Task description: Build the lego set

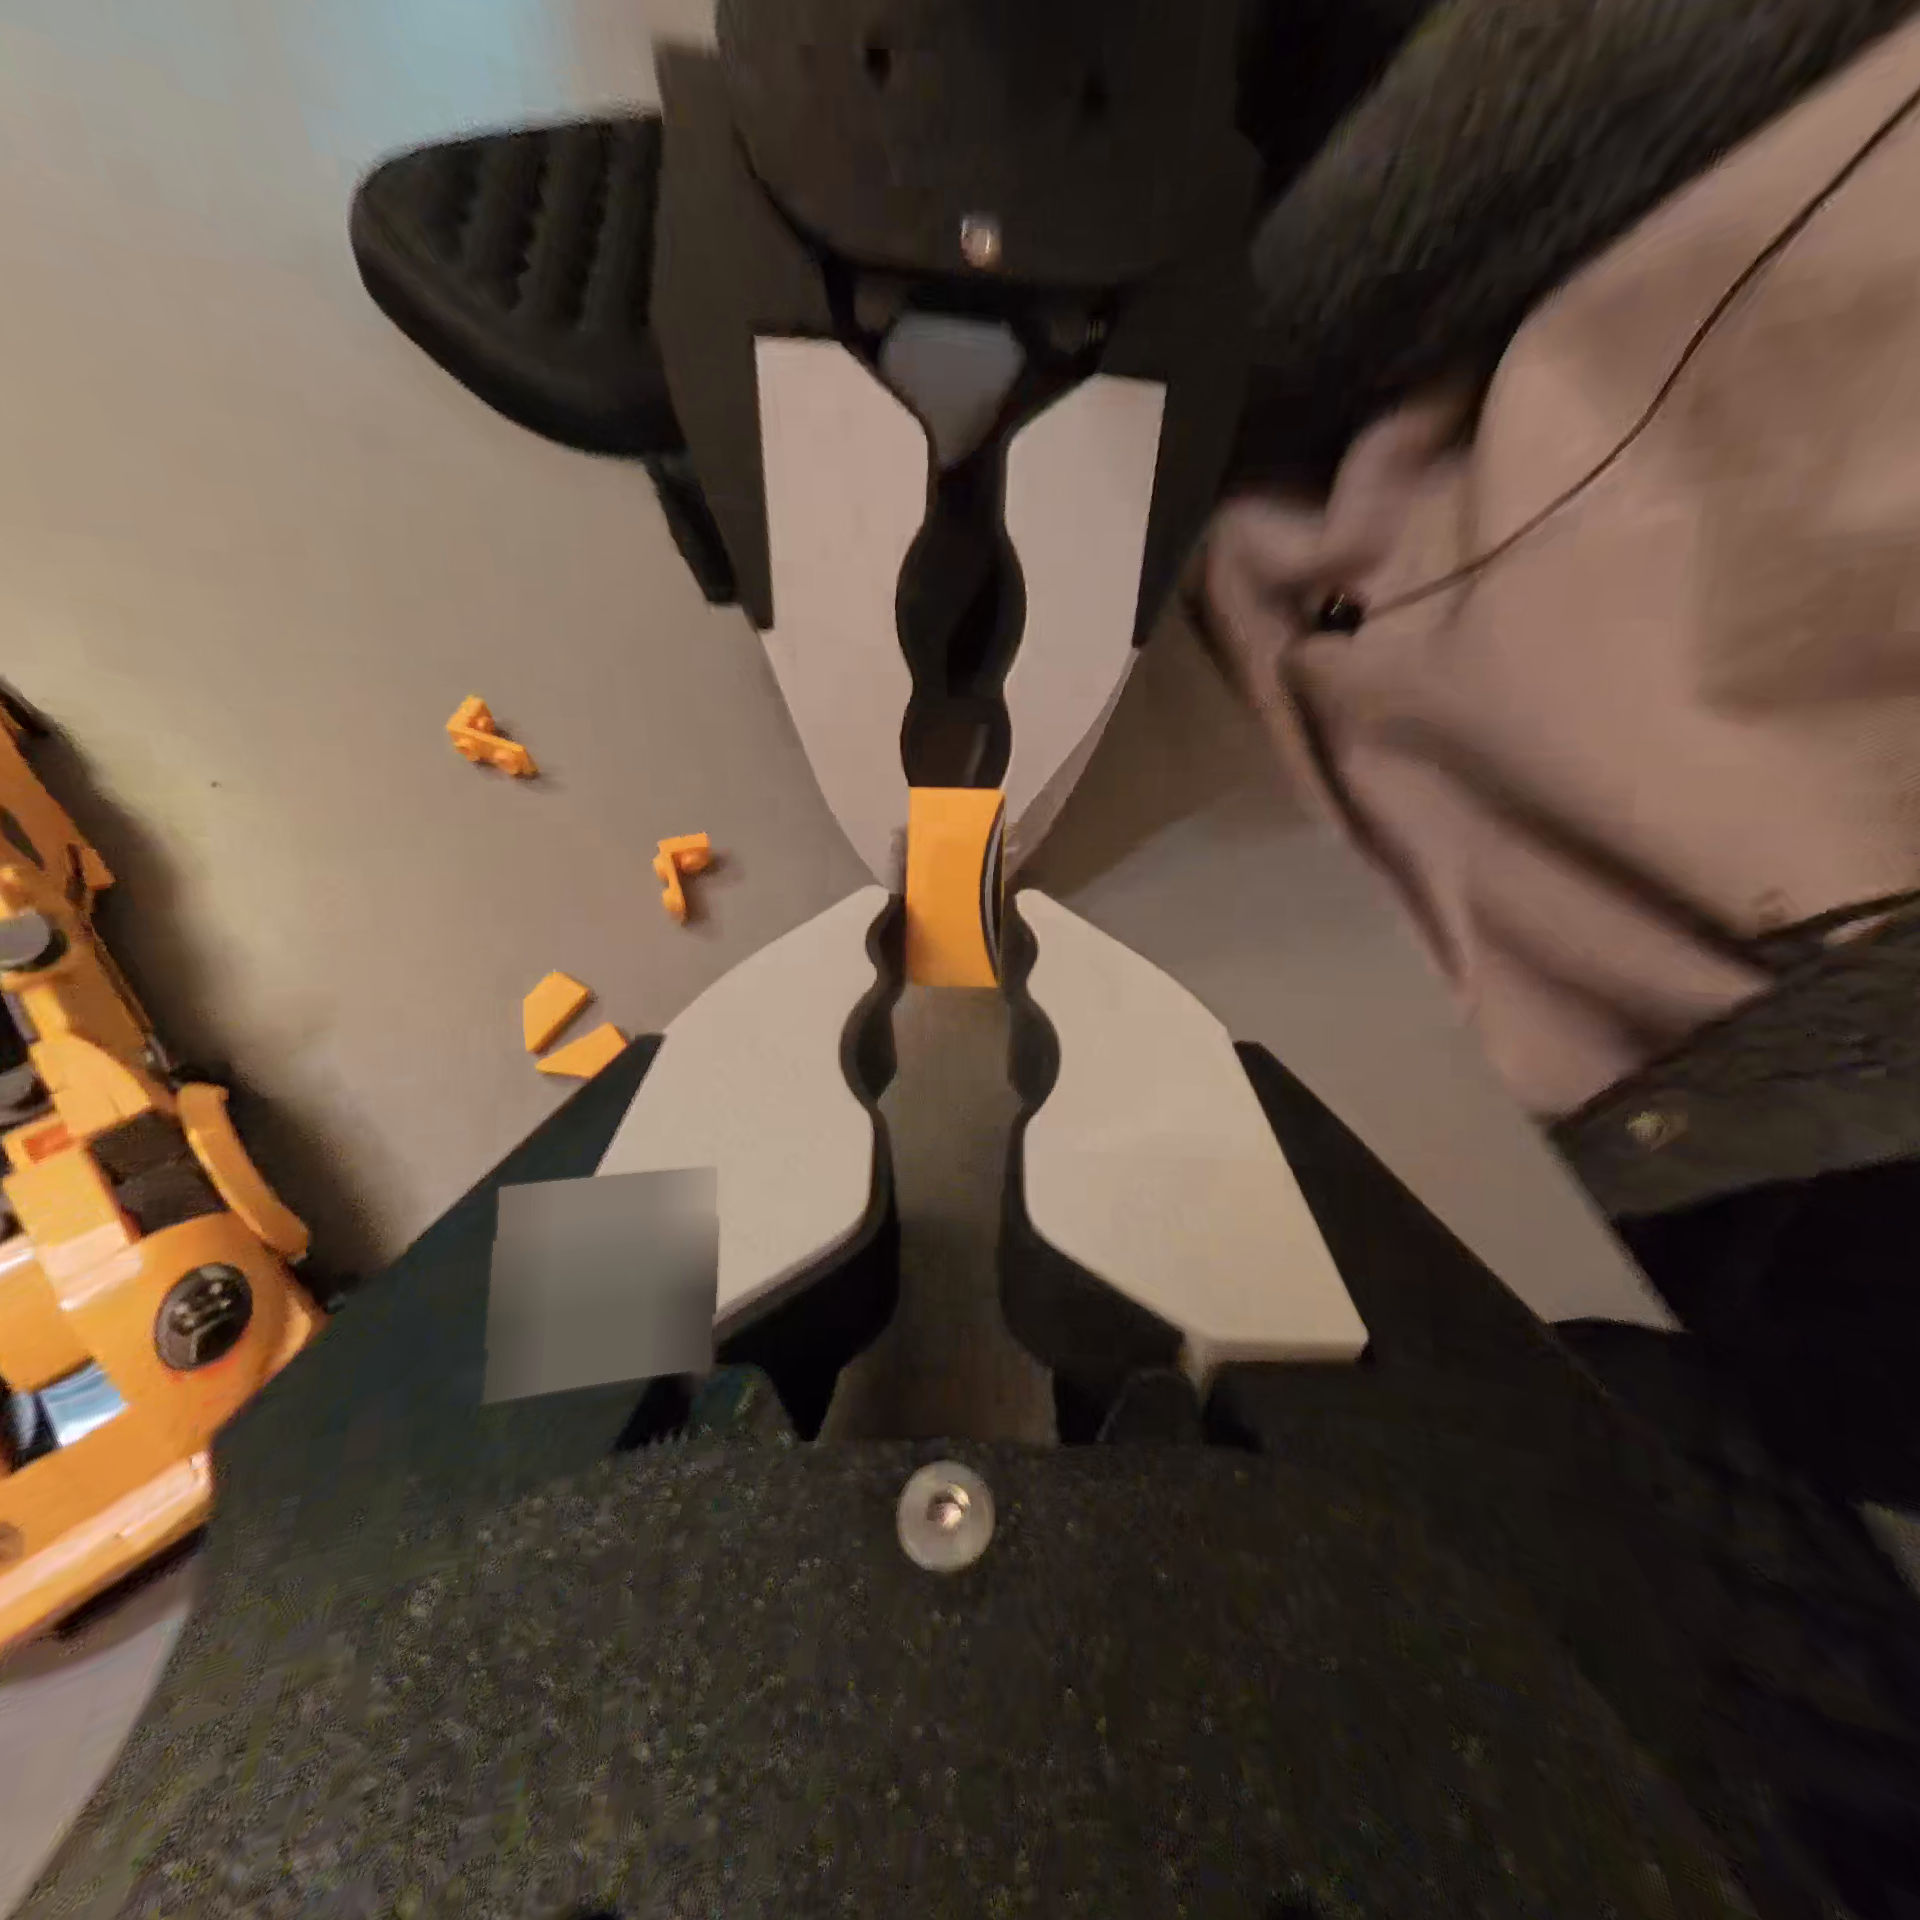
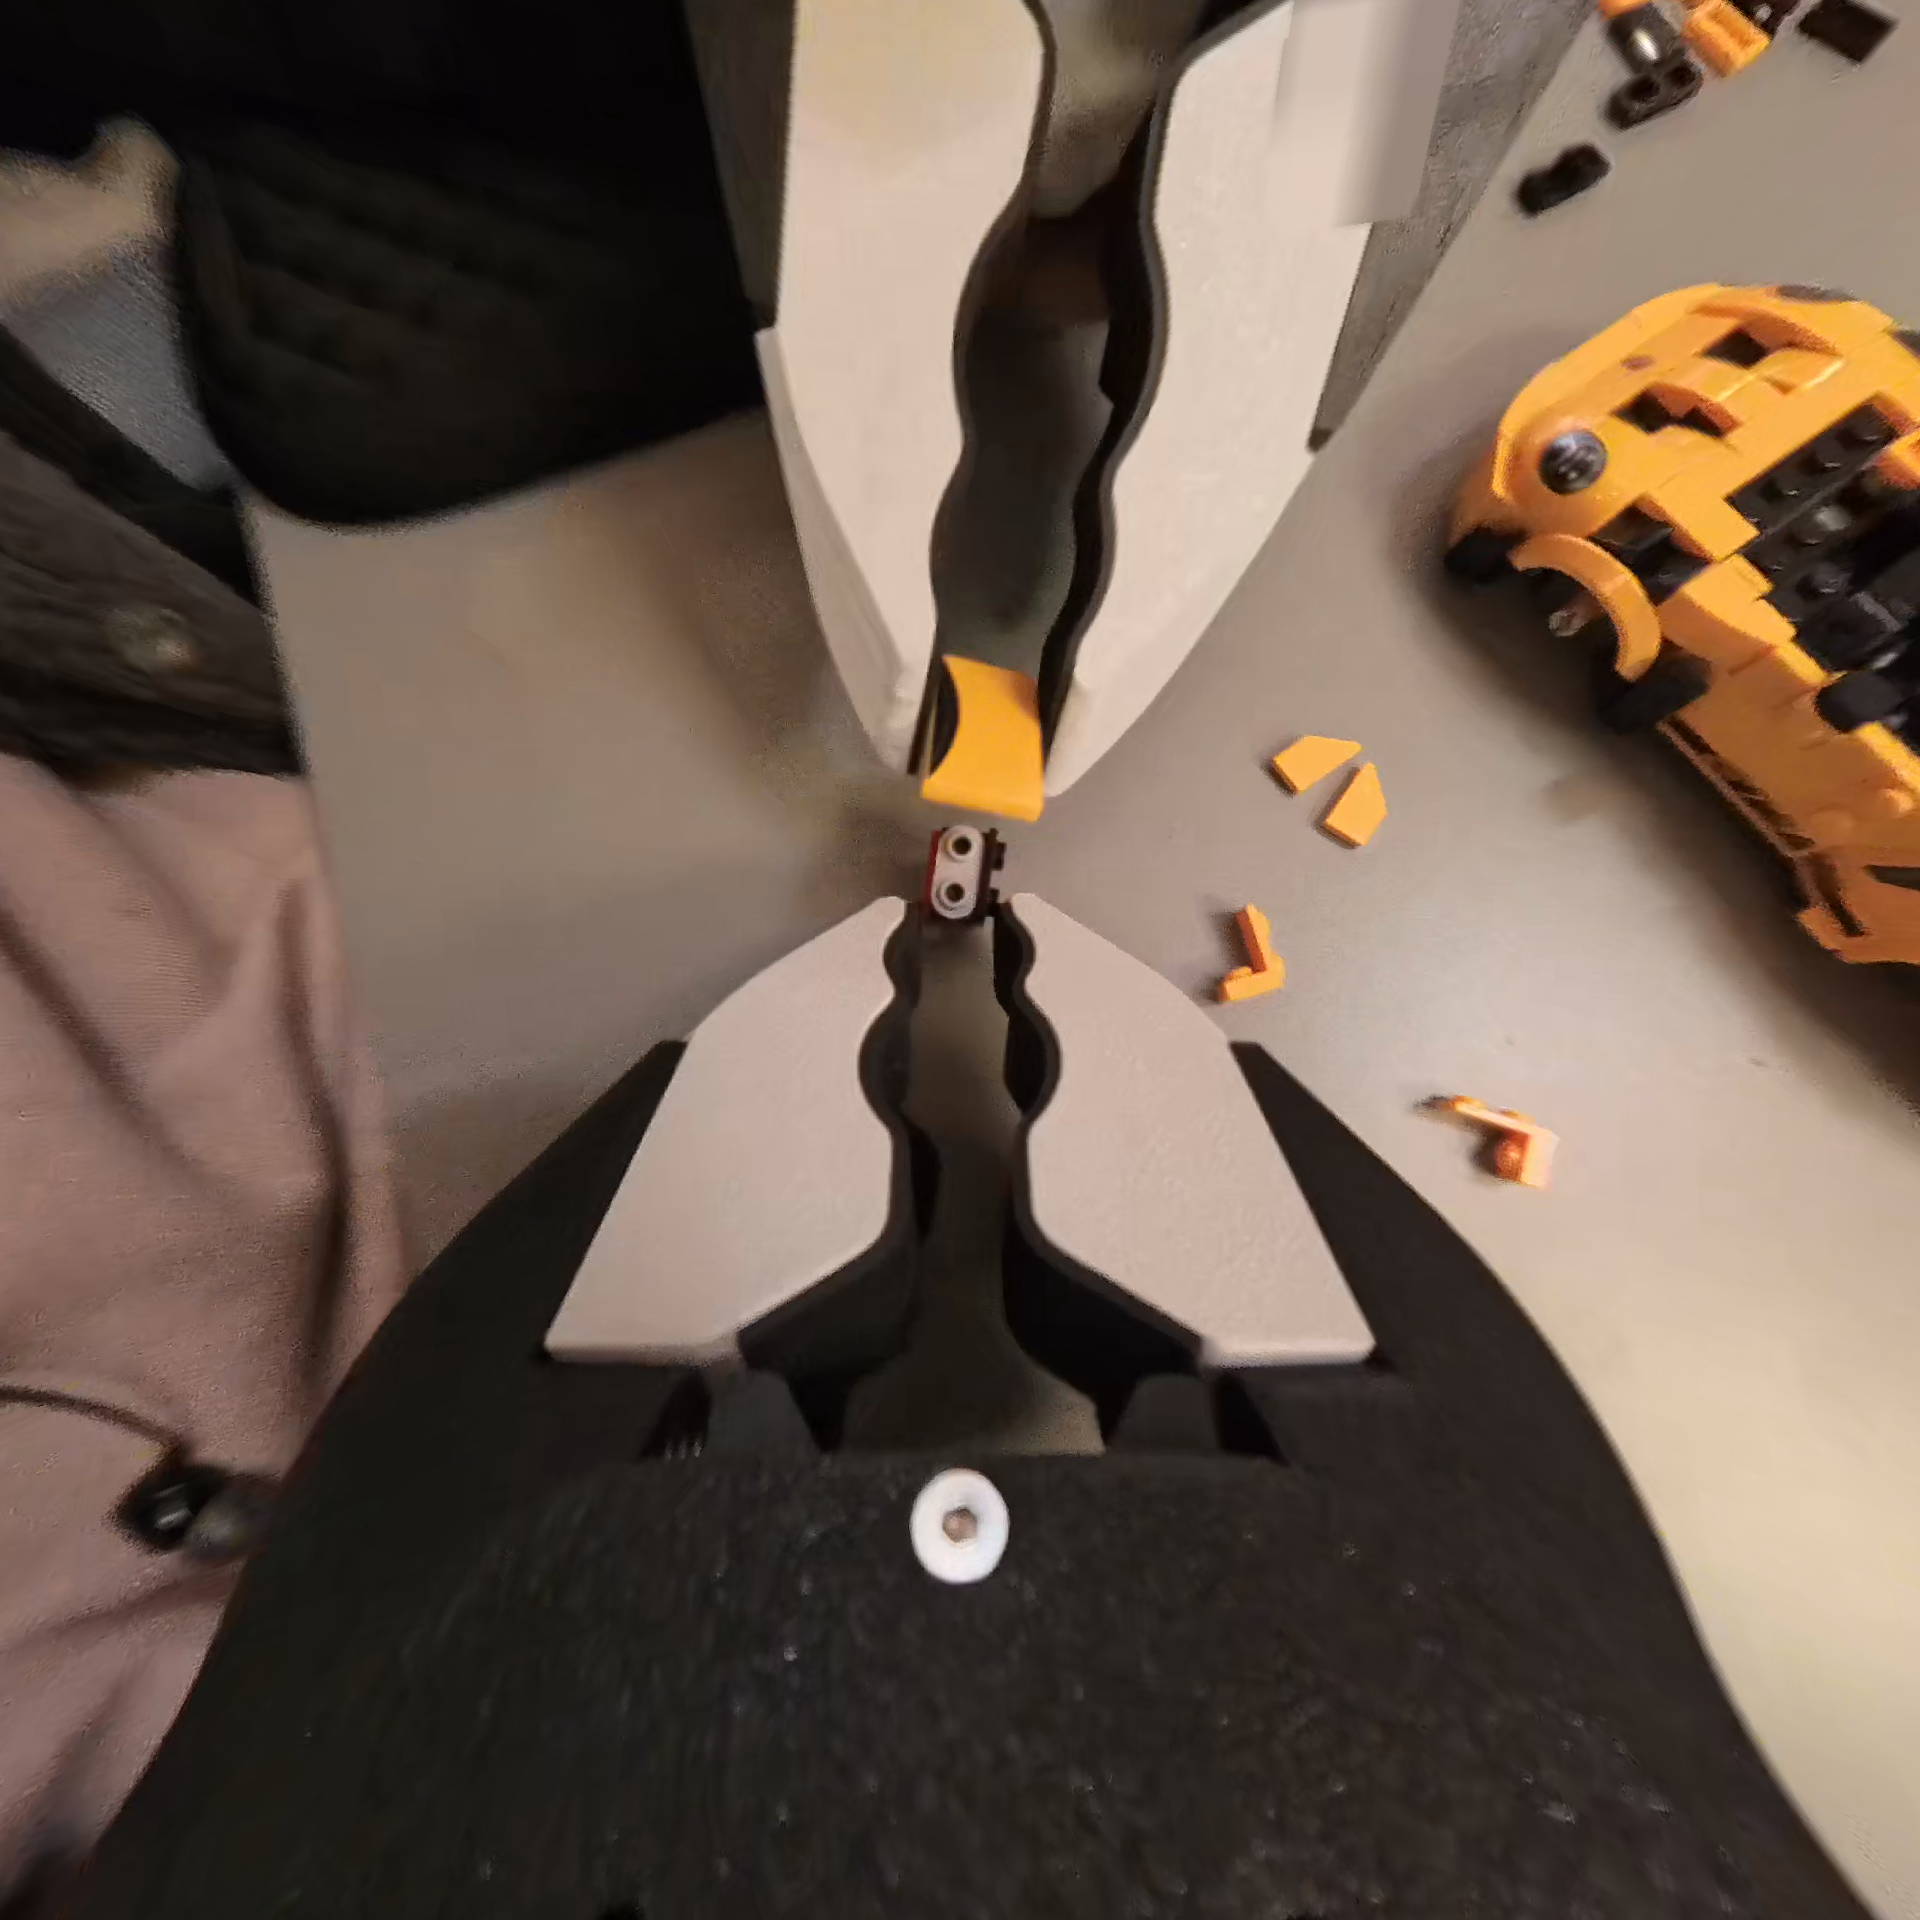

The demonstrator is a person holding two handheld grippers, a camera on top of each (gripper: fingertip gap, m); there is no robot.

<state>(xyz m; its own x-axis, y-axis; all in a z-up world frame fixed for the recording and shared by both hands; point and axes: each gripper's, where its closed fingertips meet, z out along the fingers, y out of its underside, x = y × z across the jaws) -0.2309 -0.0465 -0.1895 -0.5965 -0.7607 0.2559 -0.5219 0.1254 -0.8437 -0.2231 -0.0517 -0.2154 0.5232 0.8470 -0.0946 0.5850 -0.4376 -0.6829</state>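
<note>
Two hand-held grippers meet tip to tip just above a pale grey tabletop [image 2: 540, 935]. The left gripper [image 1: 951, 935] is pinching a small orange curved-slope plastic brick [image 1: 948, 883] between its white fingertips. The right gripper [image 2: 961, 904] is pressed together on a tiny piece, a light grey plate with two round holes on a dark base [image 2: 958, 873]. In the right wrist view a narrow gap shows between the orange brick and the tiny piece, so they are close but not yet joined.

The partly built orange and black plastic car [image 2: 1714, 582] lies on the tabletop off to one side, well apart from both grippers. Loose flat orange wedge plates [image 2: 1330, 784] and two small orange bracket pieces [image 2: 1252, 956] lie between the car and the grippers. A person's pale sleeve [image 1: 1610, 623] is near the grippers.

Judging from this, the step in hand is mating the two small pieces in mid-air. The risk is misalignment: both pieces are held only at their edges, so an off-centre push could twist one in its grip or flick it onto the tabletop. The tiny piece looks the likelier to slip, being barely gripped at the fingertips.
</note>
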